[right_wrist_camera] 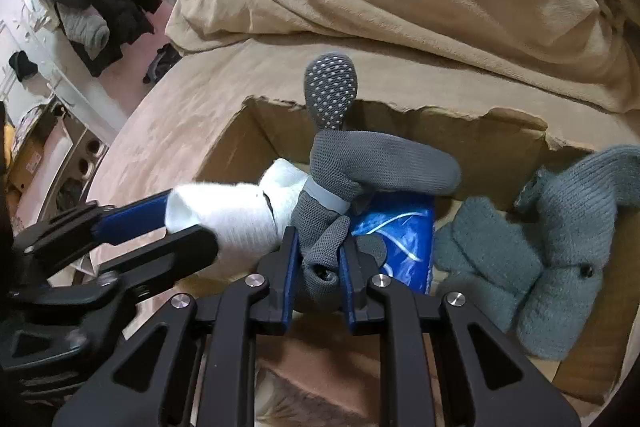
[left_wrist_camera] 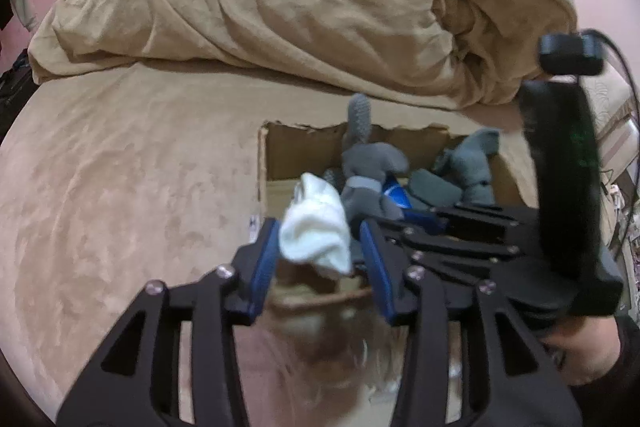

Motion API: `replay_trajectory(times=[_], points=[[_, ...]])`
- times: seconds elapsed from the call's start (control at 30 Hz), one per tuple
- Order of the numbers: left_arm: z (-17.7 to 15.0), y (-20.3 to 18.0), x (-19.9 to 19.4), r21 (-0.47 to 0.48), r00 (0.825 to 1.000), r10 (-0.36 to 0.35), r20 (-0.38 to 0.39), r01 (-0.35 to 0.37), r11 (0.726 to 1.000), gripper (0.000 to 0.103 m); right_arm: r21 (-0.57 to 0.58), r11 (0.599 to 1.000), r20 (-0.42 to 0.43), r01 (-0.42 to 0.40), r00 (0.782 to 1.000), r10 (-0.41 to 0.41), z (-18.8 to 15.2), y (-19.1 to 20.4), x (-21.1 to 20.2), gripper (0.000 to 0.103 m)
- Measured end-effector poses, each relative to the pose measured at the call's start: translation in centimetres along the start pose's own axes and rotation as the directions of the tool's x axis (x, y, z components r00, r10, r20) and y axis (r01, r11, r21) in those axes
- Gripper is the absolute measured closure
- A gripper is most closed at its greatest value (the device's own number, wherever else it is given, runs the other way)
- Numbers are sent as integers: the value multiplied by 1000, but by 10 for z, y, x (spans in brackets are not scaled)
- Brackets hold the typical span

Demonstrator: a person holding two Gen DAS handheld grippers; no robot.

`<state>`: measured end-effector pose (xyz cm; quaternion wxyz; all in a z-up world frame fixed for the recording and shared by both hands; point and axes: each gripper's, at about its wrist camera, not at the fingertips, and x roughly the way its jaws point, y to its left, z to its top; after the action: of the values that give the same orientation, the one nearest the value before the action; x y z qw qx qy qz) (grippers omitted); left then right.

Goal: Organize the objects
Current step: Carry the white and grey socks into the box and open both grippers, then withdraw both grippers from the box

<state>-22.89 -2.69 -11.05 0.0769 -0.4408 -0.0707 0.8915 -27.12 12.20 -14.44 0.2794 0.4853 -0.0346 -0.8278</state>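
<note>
Two socks hovering over the cardboard box (right_wrist_camera: pixel 420 131): left hand-held gripper (left_wrist_camera: pixel 320 247) pinching white sock (left_wrist_camera: pixel 316 235), right hand-held gripper (right_wrist_camera: pixel 320 267) clamping grey sock (right_wrist_camera: pixel 360 171); lowering both inside before releasing seems best.

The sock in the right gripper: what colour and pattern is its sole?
Grey sock, sole dotted with pale grip dots; clearest in the right wrist view.

bed (left_wrist_camera: pixel 120 187): tan plush cover, fills most of both views
comforter (left_wrist_camera: pixel 280 7): tan, bunched in a heap at far end of bed
cardboard box (right_wrist_camera: pixel 440 125): open top, torn rim, sits on bed just in front of comforter
</note>
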Motion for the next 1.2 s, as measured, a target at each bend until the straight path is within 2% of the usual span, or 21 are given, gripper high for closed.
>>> replay_trajectory(times=[0.07,0.17,0.23,0.33,0.43,0.7,0.93,1.1,1.17,1.2], points=[[-4,0,-12,-1,1000,27,17,-27,1000,41,-5,1000,-11,4,1000,-4,-1,3,-1,80],[-10,7,-30,-25,999,12,41,-11,1000,40,-32,999,-26,25,999,-25,-4,10,-4,75],[-13,9,-39,-30,999,21,48,-19,999,40,-42,999,-24,34,999,-35,-6,13,-8,63],[-17,11,-54,-38,998,24,56,-22,999,40,-53,996,-3,74,997,-75,-9,18,-19,51],[-22,11,-72,-46,997,28,74,-25,999,40,-48,994,27,102,995,-101,-14,21,-38,43],[-41,4,-109,-63,995,24,100,-18,998,40,-35,985,120,170,979,-165,-39,29,-105,40],[-62,-3,-151,-80,988,24,151,-12,997,40,34,980,223,195,954,-198,-61,36,-172,39],[-68,-14,-181,-50,978,44,202,-35,998,39,63,974,290,215,930,-224,-78,45,-211,39],[-74,-17,-191,-51,975,36,221,-26,998,21,69,972,310,226,921,-237,-84,48,-220,39],[-77,-18,-194,-51,973,31,227,-20,998,18,76,970,318,231,916,-243,-88,48,-225,39]])
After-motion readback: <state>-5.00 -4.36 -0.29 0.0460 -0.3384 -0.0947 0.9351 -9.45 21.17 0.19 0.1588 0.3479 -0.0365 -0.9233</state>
